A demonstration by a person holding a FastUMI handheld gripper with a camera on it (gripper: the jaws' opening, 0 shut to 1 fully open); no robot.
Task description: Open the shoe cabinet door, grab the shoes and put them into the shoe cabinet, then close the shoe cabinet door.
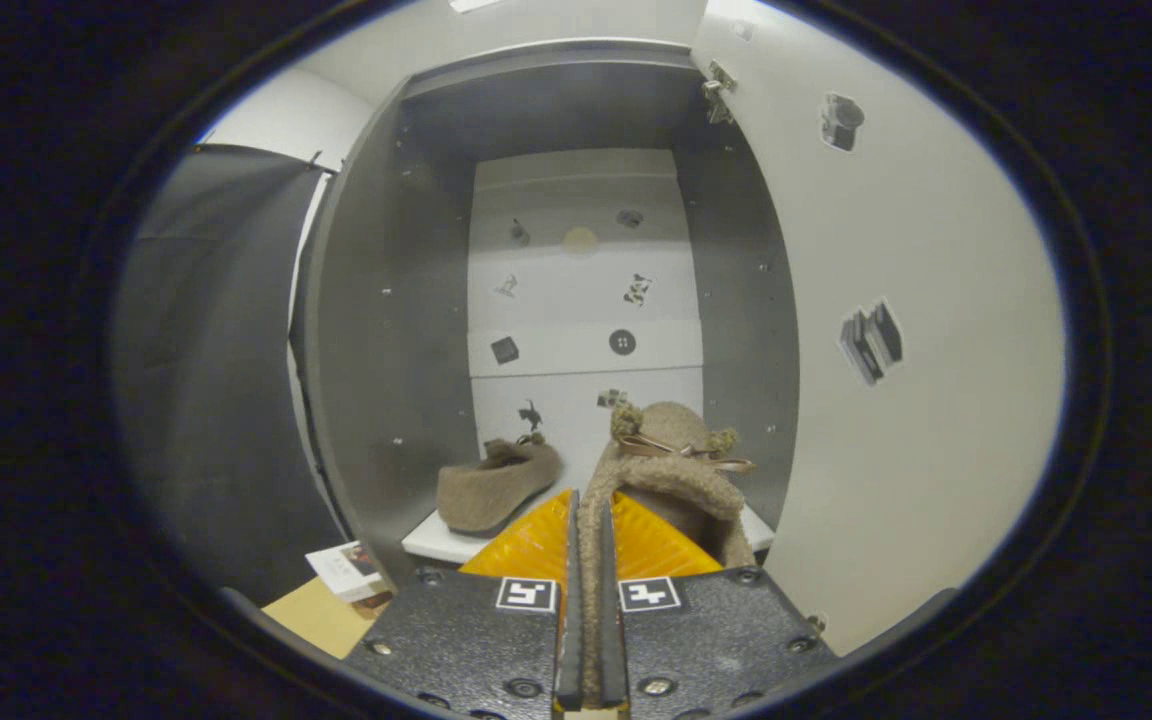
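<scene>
My gripper (pixel 591 525) is shut on the fleecy collar edge of a tan slipper (pixel 676 465); both orange fingers (pixel 536 545) press on it. The held slipper, with a bow and pompoms on its toe, points into the open shoe cabinet (pixel 386 330) and hangs at its front edge. A second tan slipper (pixel 496 485) lies on the cabinet's white bottom shelf (pixel 436 543), to the left of the held one. The white cabinet door (pixel 896 400) stands swung open on the right, with its hinge (pixel 718 90) near the top.
The cabinet has grey side walls and a white back panel (pixel 576 300) dotted with small stickers. A small box (pixel 346 570) lies on a tan surface (pixel 311 615) below and to the left of the cabinet. Black cloth hangs at the left.
</scene>
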